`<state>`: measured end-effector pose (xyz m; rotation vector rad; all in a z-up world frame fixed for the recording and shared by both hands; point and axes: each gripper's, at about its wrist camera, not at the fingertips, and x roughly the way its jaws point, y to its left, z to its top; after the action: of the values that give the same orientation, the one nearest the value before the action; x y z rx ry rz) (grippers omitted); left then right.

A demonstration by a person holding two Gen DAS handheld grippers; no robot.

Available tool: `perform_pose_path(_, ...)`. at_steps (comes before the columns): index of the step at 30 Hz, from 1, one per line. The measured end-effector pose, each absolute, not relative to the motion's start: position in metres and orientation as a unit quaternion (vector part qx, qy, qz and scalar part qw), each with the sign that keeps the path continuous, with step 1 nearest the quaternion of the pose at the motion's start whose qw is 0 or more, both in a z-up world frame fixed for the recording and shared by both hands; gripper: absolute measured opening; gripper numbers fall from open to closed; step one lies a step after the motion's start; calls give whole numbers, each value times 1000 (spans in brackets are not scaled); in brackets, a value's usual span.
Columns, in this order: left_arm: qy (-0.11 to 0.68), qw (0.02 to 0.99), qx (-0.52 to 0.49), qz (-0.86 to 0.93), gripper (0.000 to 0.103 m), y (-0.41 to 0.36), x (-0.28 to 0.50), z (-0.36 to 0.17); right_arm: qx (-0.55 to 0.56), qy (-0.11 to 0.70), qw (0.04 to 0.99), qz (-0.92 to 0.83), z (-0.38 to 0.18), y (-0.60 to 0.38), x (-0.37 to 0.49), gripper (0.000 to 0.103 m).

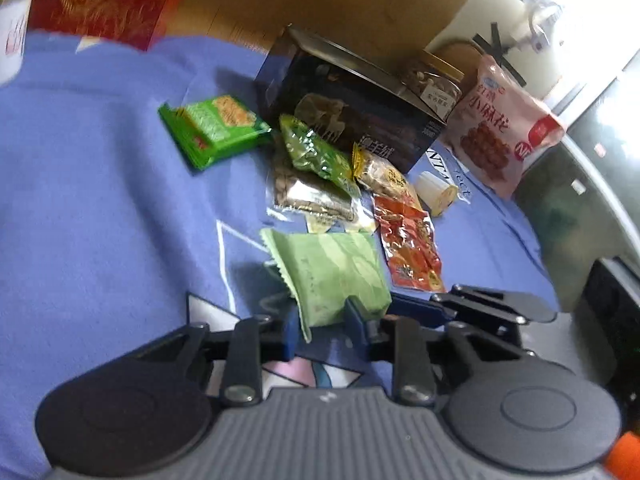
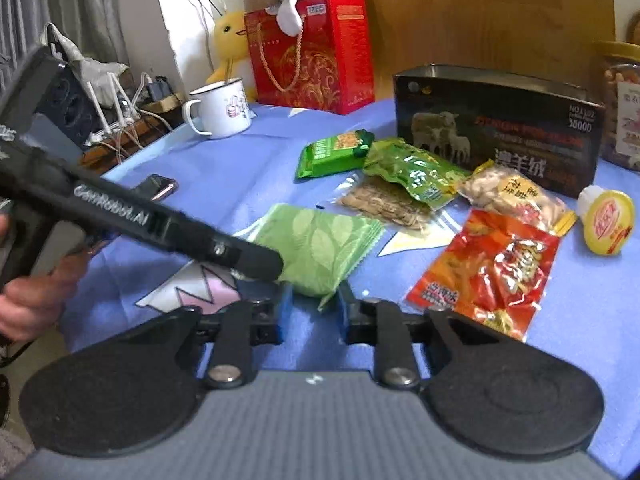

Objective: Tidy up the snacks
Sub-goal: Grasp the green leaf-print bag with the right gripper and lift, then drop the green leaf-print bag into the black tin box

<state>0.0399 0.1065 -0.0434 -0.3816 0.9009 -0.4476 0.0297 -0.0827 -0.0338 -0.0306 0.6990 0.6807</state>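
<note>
A pale green leaf-print packet (image 1: 336,276) lies on the blue cloth, and my left gripper (image 1: 320,320) is shut on its near end. The same packet (image 2: 320,244) shows in the right wrist view, with my right gripper (image 2: 314,308) open just before its near corner and the left gripper's body (image 2: 160,220) crossing from the left. Behind it lie a red-orange packet (image 2: 492,272), a green shiny packet (image 2: 416,172), a clear seed packet (image 2: 384,204), a nut packet (image 2: 516,196) and a green cracker packet (image 2: 336,152). An open dark box (image 2: 500,128) stands behind them.
A yellow-lidded tub (image 2: 608,220), a nut jar (image 2: 622,108), a red gift bag (image 2: 316,52), a white mug (image 2: 224,108) and a phone (image 2: 160,186) are on the table. A pink snack bag (image 1: 500,128) leans right of the box. The table edge runs at the left.
</note>
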Motion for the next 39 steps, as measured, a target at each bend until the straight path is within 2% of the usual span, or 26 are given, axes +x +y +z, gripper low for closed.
perform_pose_path(7,372,886,-153,-231,23,100,56,2,3,286,908,306,-8,-93,39,21)
perform_pose_path(11,326,905,-139,-235,25,89,96,33,3,246,927,282,18,-101,70,21)
perform_pose_path(15,312,907,-147,-242,24,74,152,52,4,226,941,252,40,-115,120,21)
perform_pose_path(22,340,893,-150,-255,25,23,231,34,-4,252,951,180,32,-150,191,22)
perform_pose_path(25,355,889,-134,-256,27,2,248,18,-20,263,954,141,21,-160,203,26)
perform_pose_path(28,363,894,-102,-243,33,-8,249,15,-30,251,962,108,18,-168,197,30)
perform_pose_path(33,332,904,-114,-244,33,32,217,36,2,230,964,131,26,-183,167,31)
perform_pose_path(39,349,918,-120,-144,39,111,176,22,55,294,924,238,11,-165,147,31)
